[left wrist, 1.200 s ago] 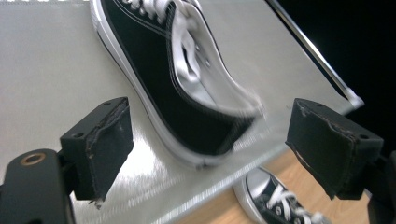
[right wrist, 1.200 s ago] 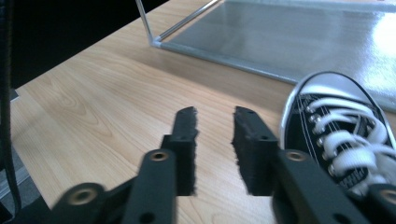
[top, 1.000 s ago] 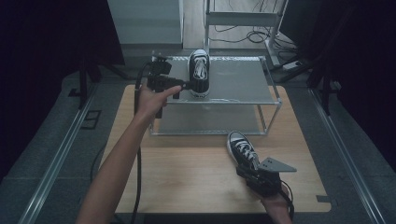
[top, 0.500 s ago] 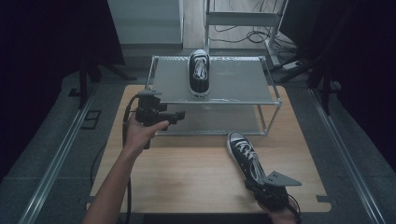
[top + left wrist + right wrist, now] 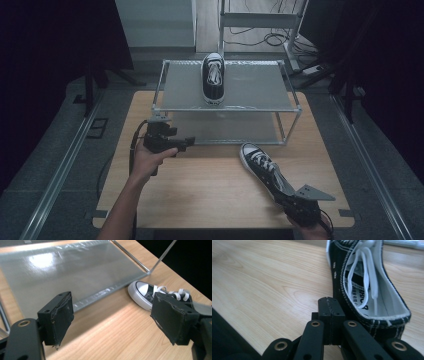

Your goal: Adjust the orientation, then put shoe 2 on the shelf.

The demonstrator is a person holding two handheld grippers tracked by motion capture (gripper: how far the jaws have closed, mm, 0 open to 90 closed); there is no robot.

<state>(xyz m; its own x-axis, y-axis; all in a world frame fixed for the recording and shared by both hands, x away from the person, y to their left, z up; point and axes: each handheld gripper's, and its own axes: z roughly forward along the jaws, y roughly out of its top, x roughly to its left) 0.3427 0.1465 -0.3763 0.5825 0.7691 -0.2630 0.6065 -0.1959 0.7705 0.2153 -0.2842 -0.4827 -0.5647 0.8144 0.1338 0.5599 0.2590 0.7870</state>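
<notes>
Lying on the table (image 5: 215,195) in front of the rack's (image 5: 260,90) right corner, the loose black sneaker (image 5: 262,165) is pointed toe-first toward the rack, its heel nearest the person. Its mate (image 5: 212,77) is already set on the top shelf, toe toward the person, so the work in hand is judged to be the shelving of the pair, with this second shoe not yet lifted.

The right gripper (image 5: 282,194) is held low at the sneaker's heel. In the right gripper view its pads (image 5: 329,312) are seen pressed together with nothing between them, lying just beside the outer wall of the shoe (image 5: 367,290) — closed, then, and not clamped on the canvas. It is probably kept there because the heel collar is the easiest edge to pinch, though the jaws would have to be parted first.

The left gripper (image 5: 187,144) is held above the table by the rack's left front post, pointing across toward the sneaker. Its jaws have just been closing partway, yet they stand well apart and empty (image 5: 115,317) — the lower shelf (image 5: 75,272) and the sneaker's white toe cap (image 5: 142,290) are seen between them, farther off. It is likely brought down here to help steady the shoe.
</notes>
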